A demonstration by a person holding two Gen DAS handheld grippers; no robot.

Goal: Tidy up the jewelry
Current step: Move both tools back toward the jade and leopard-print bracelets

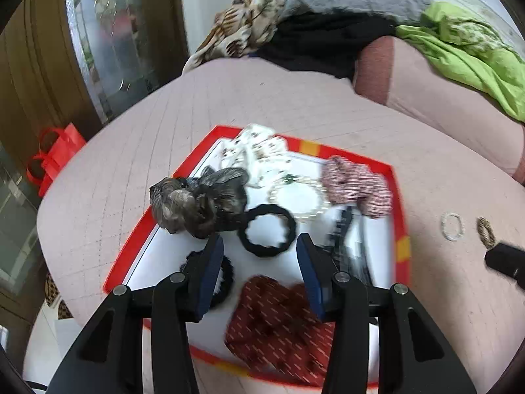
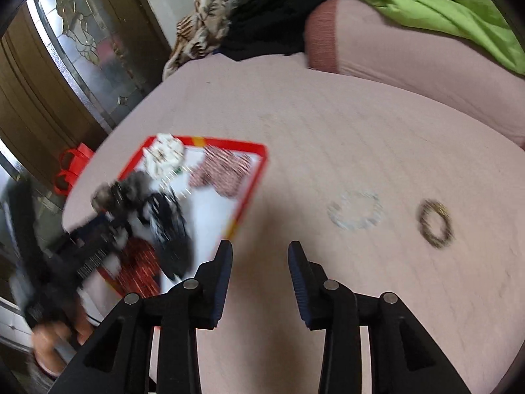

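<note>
No text, label, brand, number or sign can be read in either view. The red-rimmed white tray point(image 1: 398, 197) has only plain yellow marks on its rim. The dark red scrunchie with small white dashes point(image 1: 279, 328) near the front edge of this tray shows a pattern, not letters.

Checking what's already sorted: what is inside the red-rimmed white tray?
In the red-rimmed white tray: black hair tie, dark red scrunchie, pink striped scrunchie, pearl bracelet, brown-grey scrunchie. Anything beneath them is hidden.
</note>
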